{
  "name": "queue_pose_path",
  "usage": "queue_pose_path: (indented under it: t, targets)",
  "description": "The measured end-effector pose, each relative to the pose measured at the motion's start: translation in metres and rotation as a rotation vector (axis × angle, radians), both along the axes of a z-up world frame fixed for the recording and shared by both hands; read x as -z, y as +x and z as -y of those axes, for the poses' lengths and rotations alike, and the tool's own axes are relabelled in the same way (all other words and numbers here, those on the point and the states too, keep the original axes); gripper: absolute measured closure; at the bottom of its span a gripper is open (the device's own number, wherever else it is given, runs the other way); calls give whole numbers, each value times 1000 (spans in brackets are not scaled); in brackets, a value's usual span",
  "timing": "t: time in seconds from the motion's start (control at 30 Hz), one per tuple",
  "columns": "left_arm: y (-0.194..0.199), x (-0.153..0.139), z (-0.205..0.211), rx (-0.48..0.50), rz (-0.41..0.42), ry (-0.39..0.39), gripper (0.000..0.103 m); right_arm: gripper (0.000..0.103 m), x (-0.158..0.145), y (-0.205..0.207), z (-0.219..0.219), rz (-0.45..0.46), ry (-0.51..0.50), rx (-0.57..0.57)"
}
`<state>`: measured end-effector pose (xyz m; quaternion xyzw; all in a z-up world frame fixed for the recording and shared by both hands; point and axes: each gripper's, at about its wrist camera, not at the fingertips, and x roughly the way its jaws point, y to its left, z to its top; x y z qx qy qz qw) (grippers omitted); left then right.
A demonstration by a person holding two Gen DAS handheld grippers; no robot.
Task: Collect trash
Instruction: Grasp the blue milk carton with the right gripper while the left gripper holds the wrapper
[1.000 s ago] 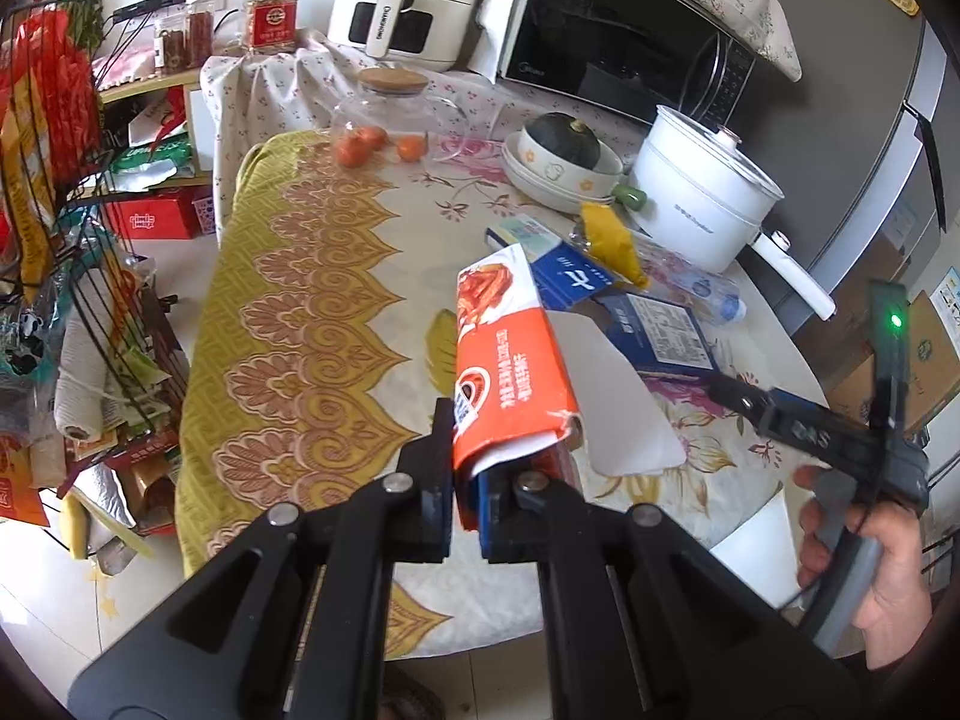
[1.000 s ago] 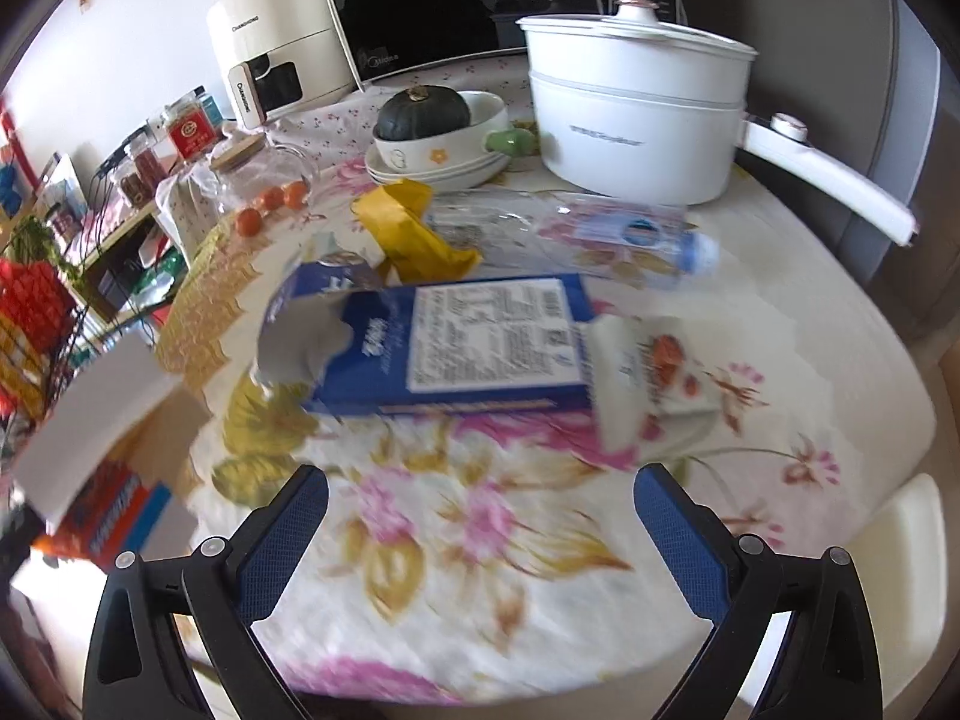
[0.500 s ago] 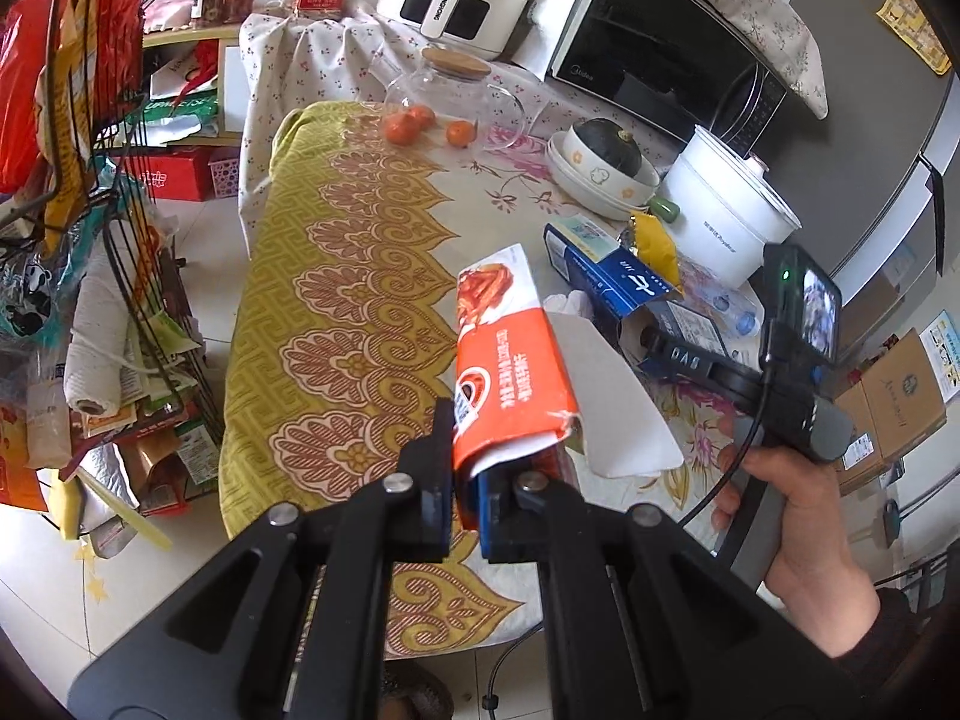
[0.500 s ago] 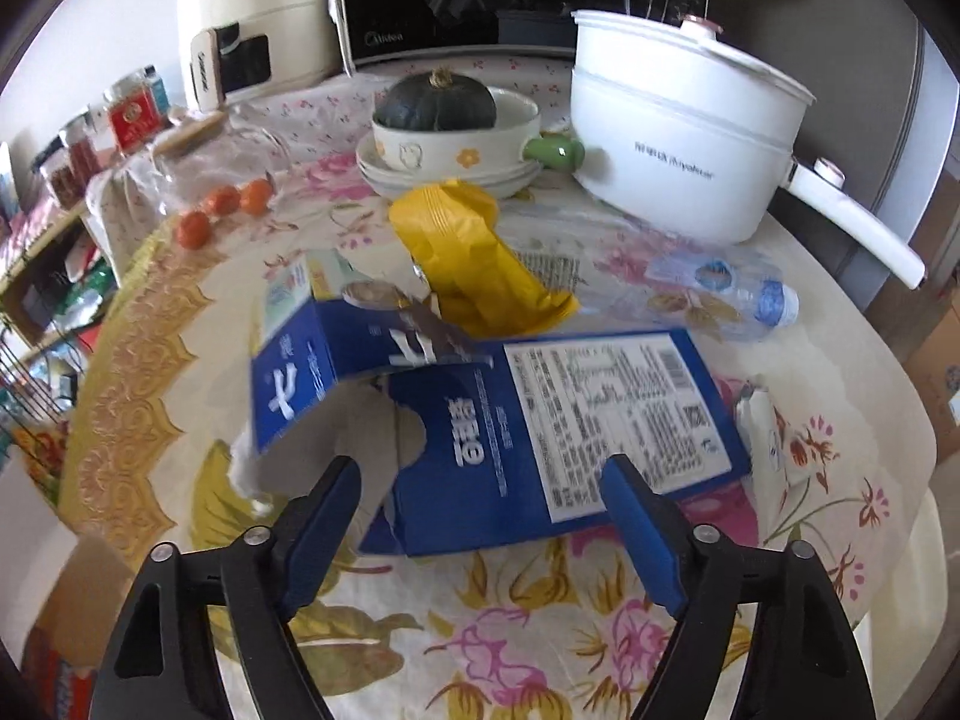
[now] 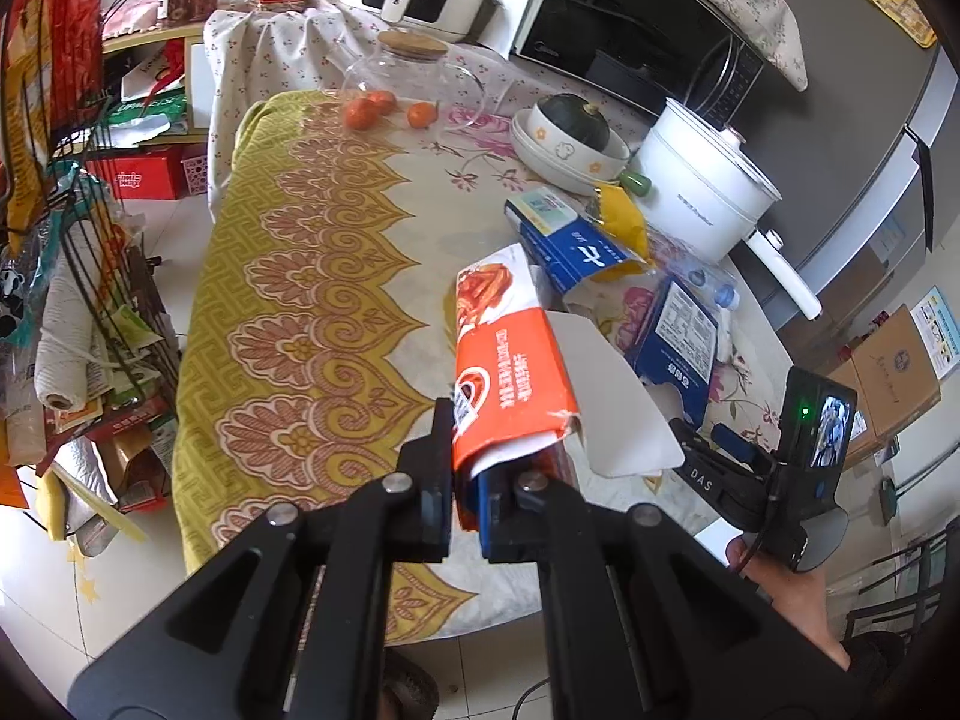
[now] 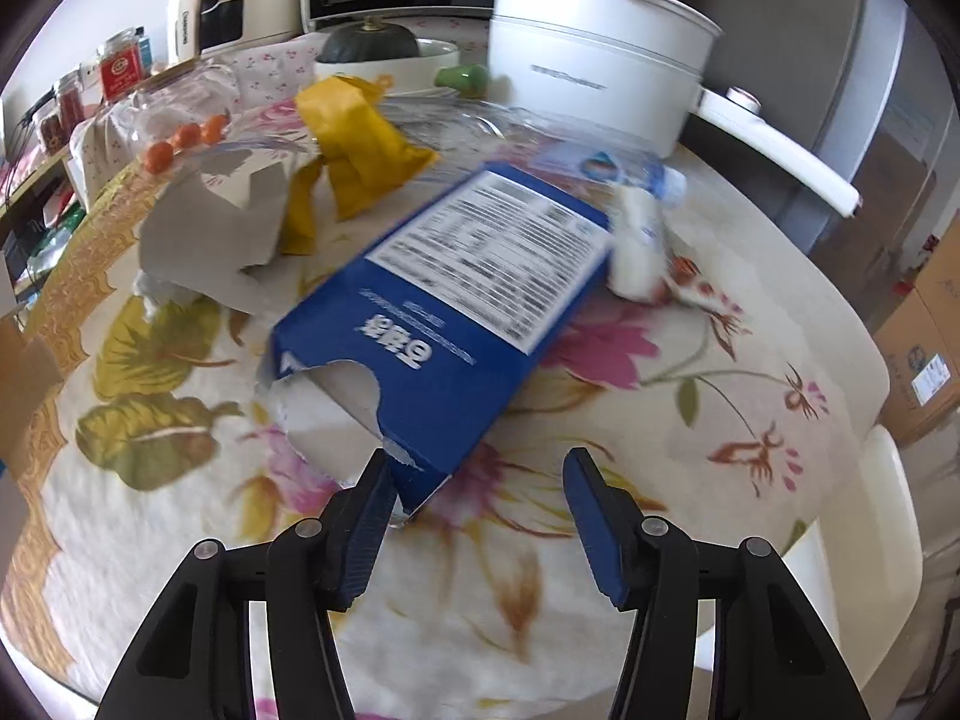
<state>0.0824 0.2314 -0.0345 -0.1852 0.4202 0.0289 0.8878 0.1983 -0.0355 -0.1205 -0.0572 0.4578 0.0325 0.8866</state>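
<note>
My left gripper [image 5: 465, 495] is shut on a flattened orange food carton [image 5: 507, 372] and holds it above the table's near edge. My right gripper [image 6: 477, 513] is open, its jaws on either side of the torn near end of a blue carton [image 6: 456, 300] lying on the floral tablecloth; the left pad [image 6: 366, 525] is close to the torn corner. The blue carton also shows in the left wrist view [image 5: 681, 342]. A second blue carton [image 5: 570, 243], a yellow wrapper [image 6: 357, 147] and a clear plastic bottle [image 6: 576, 156] lie behind it.
A white electric pot [image 6: 594, 54] with a long handle stands at the back right. A bowl with a dark squash [image 5: 570, 126], a glass jar with oranges [image 5: 408, 84], a microwave [image 5: 636, 36] and an air fryer line the back. A cluttered wire rack [image 5: 66, 240] stands left.
My right gripper has moved in low toward the blue carton and its jaws have narrowed around the torn end. The left gripper keeps its hold on the orange carton and has lifted back.
</note>
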Motion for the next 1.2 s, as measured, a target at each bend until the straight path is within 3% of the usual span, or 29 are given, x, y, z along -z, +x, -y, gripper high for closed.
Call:
queue_pose_path:
  t: [0.13,0.3,0.47,0.6,0.73,0.83,0.9,1.0,1.17,1.2]
  targets:
    - [5,1,13,19,-7,8,96,60,-2,8,21,1,87,-5]
    - [11,4,28,40,-19,20,96,59,-4,17,39,15,257,-17]
    - [15,8,34,48,-36,37,96,56,-3,24,26,52,244,-61]
    - [17,9,33,46,-43,43,96,31,1,23,22,59,301,-76]
    - [19,9,30,39,-43,46,96,28,1,19,15,69,310,-96]
    - [20,11,31,34,-48,47,96,28,1,24,7,93,257,-91]
    - [20,13,31,33,-55,45,96,33,4,31,8,105,243,-61]
    - [21,15,33,36,-60,40,96,67,4,37,10,113,228,-61]
    - [21,8,39,48,-41,45,96,72,-16,26,24,154,238,-105]
    - [20,7,41,52,-36,46,96,81,-22,22,27,167,224,-119]
